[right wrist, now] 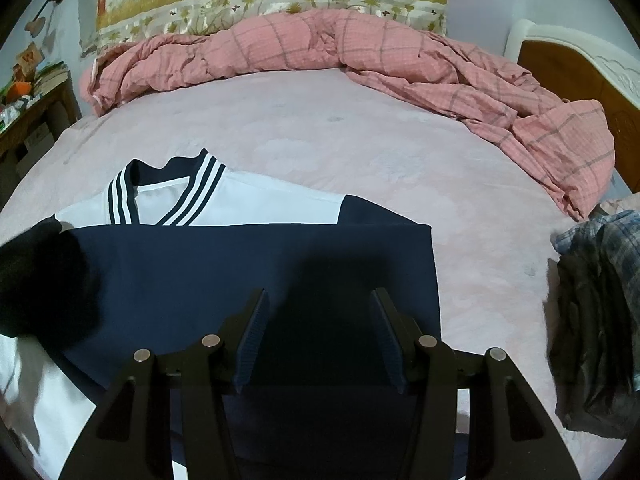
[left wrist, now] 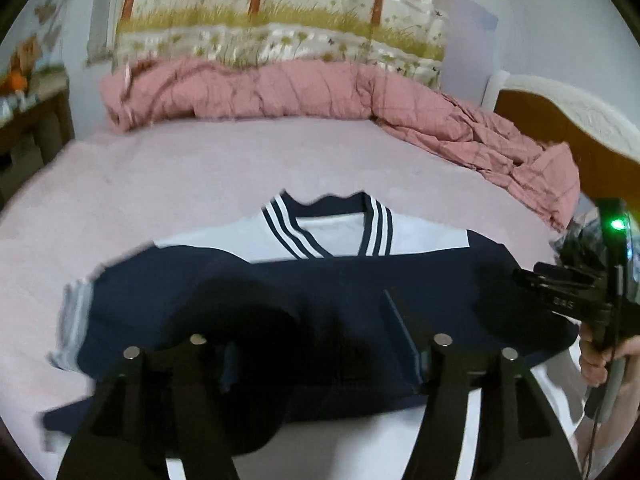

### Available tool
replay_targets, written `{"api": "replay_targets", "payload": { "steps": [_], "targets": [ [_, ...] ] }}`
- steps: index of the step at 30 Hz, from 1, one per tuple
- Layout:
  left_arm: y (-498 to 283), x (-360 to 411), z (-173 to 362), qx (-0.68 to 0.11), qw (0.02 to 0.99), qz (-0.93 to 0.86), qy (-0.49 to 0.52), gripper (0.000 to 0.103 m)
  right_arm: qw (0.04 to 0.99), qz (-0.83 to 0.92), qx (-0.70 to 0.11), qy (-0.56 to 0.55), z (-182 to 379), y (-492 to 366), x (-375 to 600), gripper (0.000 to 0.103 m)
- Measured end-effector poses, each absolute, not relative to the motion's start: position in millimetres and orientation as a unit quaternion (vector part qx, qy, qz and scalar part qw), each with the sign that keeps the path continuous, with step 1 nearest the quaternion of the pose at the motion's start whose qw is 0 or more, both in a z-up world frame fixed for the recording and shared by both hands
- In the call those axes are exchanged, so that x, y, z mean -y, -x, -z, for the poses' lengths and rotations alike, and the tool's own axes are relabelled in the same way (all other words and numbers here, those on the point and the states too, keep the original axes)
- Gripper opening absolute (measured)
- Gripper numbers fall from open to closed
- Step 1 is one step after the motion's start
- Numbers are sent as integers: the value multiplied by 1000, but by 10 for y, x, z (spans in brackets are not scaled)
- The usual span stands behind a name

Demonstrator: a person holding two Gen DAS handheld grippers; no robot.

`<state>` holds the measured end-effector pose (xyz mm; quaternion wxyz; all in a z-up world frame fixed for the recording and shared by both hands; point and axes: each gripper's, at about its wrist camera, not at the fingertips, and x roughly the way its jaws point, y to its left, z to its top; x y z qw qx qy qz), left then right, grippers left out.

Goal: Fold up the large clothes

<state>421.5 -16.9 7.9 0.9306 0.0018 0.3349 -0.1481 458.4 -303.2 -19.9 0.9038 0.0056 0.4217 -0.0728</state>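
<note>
A navy and white jacket (left wrist: 320, 280) with a striped collar (left wrist: 376, 228) lies on the pink bed, its navy lower part folded up over the chest. It also shows in the right wrist view (right wrist: 224, 264). My left gripper (left wrist: 320, 340) hovers over the navy fold, jaws wide apart and empty. My right gripper (right wrist: 320, 340) is open above the navy panel, its ribbed pads (right wrist: 252, 344) holding nothing. The right gripper also shows at the right edge of the left wrist view (left wrist: 576, 292).
A crumpled pink checked quilt (right wrist: 360, 48) runs along the back and right of the bed (right wrist: 320, 136). A dark plaid garment pile (right wrist: 600, 312) lies at the right. A wooden headboard (right wrist: 580, 68) stands back right, a cluttered desk (right wrist: 28, 96) at left.
</note>
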Motion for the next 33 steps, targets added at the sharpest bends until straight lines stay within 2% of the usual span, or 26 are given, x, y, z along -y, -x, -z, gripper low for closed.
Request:
{"api": "replay_targets", "payload": {
  "steps": [4, 9, 13, 17, 22, 26, 33],
  "targets": [
    [-3980, -28, -483, -303, 943, 141, 6, 74, 908, 69, -413, -5, 132, -4544, 3003, 55],
    [-3994, -714, -731, -291, 947, 106, 86, 75, 917, 57, -394, -2, -15, -4442, 2917, 55],
    [-4026, -1018, -753, -300, 933, 169, 109, 75, 922, 48, -384, 5, -97, -4384, 2848, 55],
    [-4106, -849, -655, -322, 933, 140, 82, 75, 921, 49, -386, 8, -94, -4378, 2824, 55],
    [-4148, -436, -455, -396, 897, 190, 40, 74, 920, 42, -388, 15, -84, -4372, 2785, 55],
    [-3644, -238, -735, -339, 919, 202, -12, 86, 924, 34, -381, 11, -142, -4342, 2795, 55],
    [-3360, -454, -1054, -300, 931, 207, 20, 87, 929, 31, -369, 4, -238, -4274, 2779, 55]
  ]
}}
